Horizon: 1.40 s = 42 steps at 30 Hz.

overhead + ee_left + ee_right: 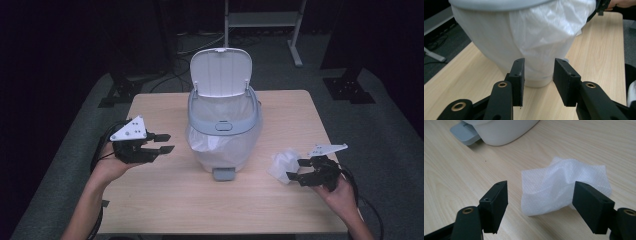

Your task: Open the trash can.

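Right gripper [540,205] spread wide, straddling crumpled tissue [564,187] on table [165,200], right of bin [225,120]. Left gripper [539,80] part-open, empty. Risk: jaws pinch one layer; tissue slips, misses liner.

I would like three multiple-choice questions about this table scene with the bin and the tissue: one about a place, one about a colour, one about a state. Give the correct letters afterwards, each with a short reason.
1. Where does the crumpled white paper tissue lie?
A. inside the bin
B. on the light wooden table, in front of the right gripper
C. on the floor

2. What colour is the foot pedal of the white plastic pedal bin?
A. grey
B. red
C. green

3. How is the bin's hinged lid?
A. shut
B. taken off and lying on the table
C. raised open

Answers: 1 B, the tissue rests on the wood between the open jaws in the right gripper view. 2 A, the pedal at the bin's base is grey. 3 C, the lid stands upright behind the lined opening.
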Available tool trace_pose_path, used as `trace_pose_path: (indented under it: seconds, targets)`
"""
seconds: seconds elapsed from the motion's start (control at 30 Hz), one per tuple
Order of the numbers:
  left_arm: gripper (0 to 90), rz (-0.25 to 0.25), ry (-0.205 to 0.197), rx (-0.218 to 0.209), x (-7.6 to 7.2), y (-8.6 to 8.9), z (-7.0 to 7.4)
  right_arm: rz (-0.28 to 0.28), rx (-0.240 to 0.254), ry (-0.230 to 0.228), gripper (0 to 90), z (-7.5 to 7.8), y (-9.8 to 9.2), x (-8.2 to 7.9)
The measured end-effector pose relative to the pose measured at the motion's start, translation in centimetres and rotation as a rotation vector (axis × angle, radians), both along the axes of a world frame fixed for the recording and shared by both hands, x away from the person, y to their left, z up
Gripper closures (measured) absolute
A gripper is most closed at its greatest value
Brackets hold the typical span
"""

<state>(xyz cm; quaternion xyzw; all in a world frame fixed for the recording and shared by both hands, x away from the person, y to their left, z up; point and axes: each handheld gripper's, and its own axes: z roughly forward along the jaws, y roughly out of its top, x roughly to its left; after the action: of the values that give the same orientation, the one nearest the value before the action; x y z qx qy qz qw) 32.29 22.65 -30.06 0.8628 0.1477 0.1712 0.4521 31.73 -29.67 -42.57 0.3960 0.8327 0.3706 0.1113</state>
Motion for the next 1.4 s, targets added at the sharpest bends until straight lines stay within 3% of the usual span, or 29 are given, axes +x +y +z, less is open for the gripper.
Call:
trace_pose_path:
  seconds: [0.27,0.7,1.07,1.4]
  targets:
    - [56.3,0.014,0.023,0.018,0.1,0.5,-2.1,-0.001,-0.021,0.007,27.4,-0.2,0.6,0.7]
    - [50.0,0.037,0.052,0.045,0.3,0.6,-5.1,-0.001,-0.096,-0.001,27.4,-0.6,1.7,2.6]
    - [47.9,0.035,0.065,0.047,0.3,0.4,-6.6,-0.044,-0.115,0.058,27.4,-1.8,1.4,5.0]
    - [47.2,0.033,0.073,0.039,0.3,0.3,-7.4,-0.095,-0.143,0.097,27.8,-3.3,1.6,5.9]
